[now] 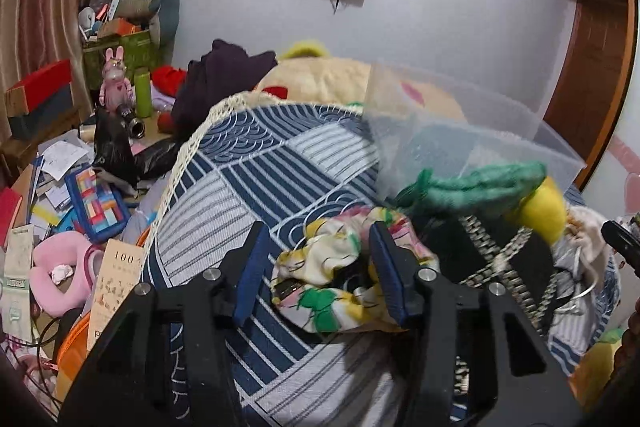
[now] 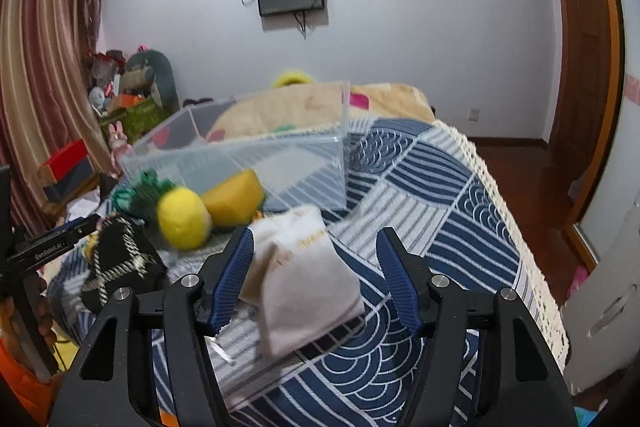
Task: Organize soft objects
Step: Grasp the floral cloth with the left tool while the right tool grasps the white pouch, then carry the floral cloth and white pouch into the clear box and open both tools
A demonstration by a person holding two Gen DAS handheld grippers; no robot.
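Observation:
On the blue-and-white patterned bedspread my left gripper is open, its fingers either side of a floral cloth pouch. A yellow plush pineapple with green leaves and a black braided bag lie to its right. A clear plastic bin stands behind. My right gripper is open around a white cloth pouch. In the right wrist view the pineapple and a yellow sponge lie in front of the bin, with the black bag to the left.
A cream quilt lies behind the bin. A cluttered desk with papers, a pink cushion and boxes stands left of the bed. The bed's fringed edge drops to a wooden floor on the right. Screens hang on the far wall.

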